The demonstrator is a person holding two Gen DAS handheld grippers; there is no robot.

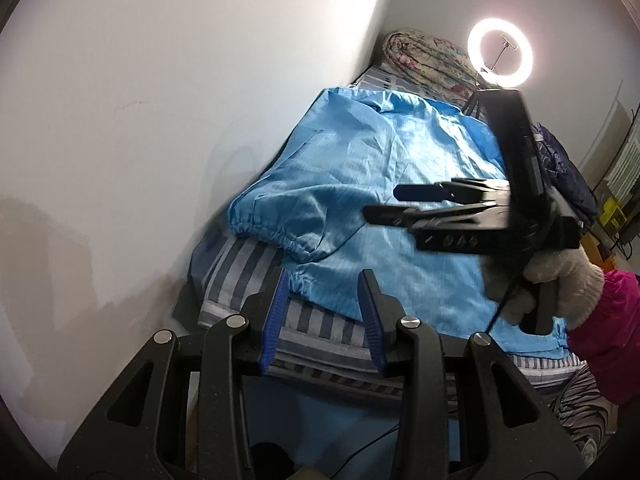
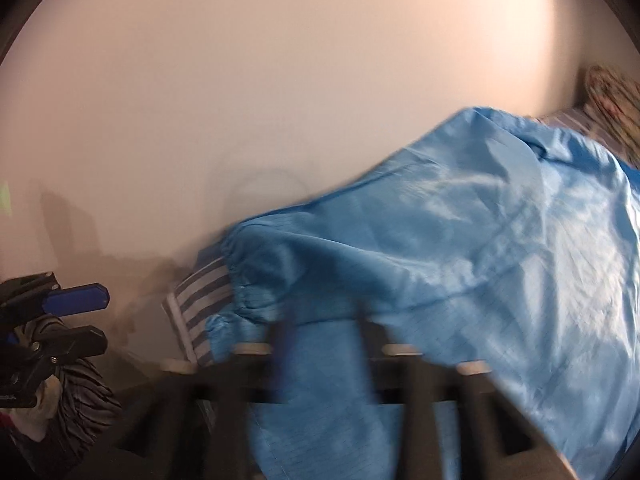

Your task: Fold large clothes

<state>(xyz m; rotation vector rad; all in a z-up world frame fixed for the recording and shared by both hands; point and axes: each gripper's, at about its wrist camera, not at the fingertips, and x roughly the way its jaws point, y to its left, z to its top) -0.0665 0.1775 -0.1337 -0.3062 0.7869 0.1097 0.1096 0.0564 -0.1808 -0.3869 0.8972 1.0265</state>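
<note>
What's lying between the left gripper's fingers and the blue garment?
Only striped bedding, seen in the left wrist view; the left gripper hangs open just short of the blue garment.

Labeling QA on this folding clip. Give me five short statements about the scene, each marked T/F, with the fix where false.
1. The blue garment lies on a striped bed sheet. True.
2. The left tongs are clamped on the garment's elastic cuff. False: they stand open with nothing between the pads, short of the cloth.
3. A lit ring light stands at the far end of the bed. True.
4. The right tongs rest flat on the floor. False: they hang above the garment, jaws apart.
5. The hand holding the right tongs is bare. False: it wears a fuzzy grey glove, with a magenta sleeve.
</note>
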